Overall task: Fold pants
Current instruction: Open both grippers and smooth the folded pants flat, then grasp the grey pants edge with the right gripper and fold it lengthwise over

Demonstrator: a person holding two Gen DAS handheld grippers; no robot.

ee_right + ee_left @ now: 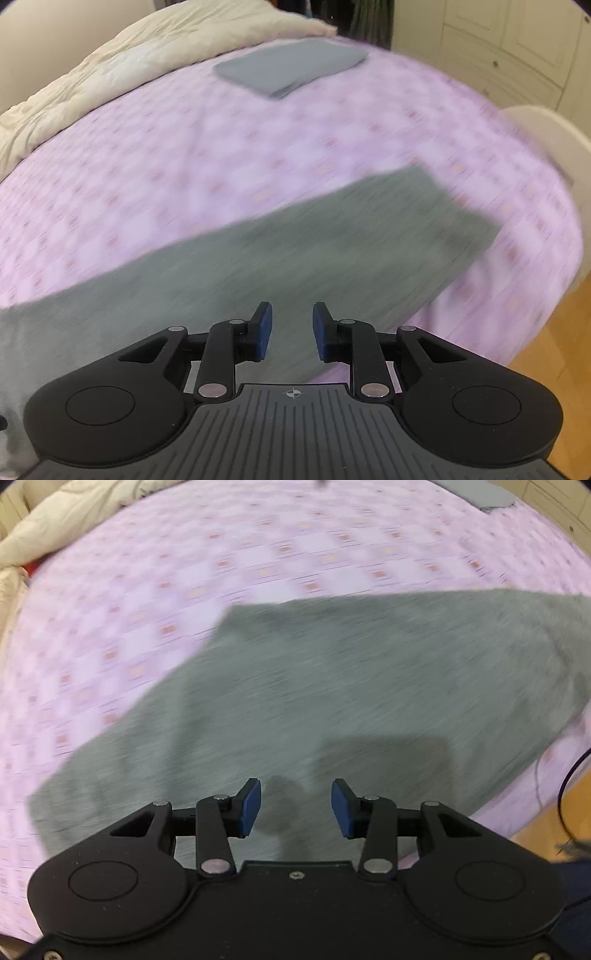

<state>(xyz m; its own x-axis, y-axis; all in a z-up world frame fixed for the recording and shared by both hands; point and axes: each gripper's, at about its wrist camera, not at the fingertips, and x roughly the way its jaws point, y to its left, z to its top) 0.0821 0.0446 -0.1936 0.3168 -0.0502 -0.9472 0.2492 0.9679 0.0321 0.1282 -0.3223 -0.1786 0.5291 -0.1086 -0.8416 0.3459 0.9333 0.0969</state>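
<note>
Left claw (295,806): black linkage, blue pads (252,805), jaws standing wide, nothing between them. It hangs over the grey knit pants (332,686), pointing steeply down. No contact with the cloth visible.

Pants lie flat on the bed's pink-lilac checked sheet (147,609), spread as a broad grey slab. In the left wrist view one straight edge runs up from lower left to a corner, then across to the right; the near right side reaches close to the bed edge. Claw shadow falls on the fabric just ahead of the pads. Both views motion-blurred, so fabric detail and seams can't be read.

Cream rumpled quilt (74,520) bunched at the far left of the bed, well apart from the pants. Small red patch beside it, can't tell what it is.

Right claw (292,330): same build, blue pads (263,330), jaws parted but narrower than the left, empty. It sits over the pants' near edge; the cloth stretches from lower left out to a squared end at upper right.

Folded blue-grey cloth stack (291,68) lies at the far side of the sheet, well apart from the pants. White panelled cabinets (517,48) behind, wooden floor (554,325) at right, thin dark cable (565,786) near the bed edge.
</note>
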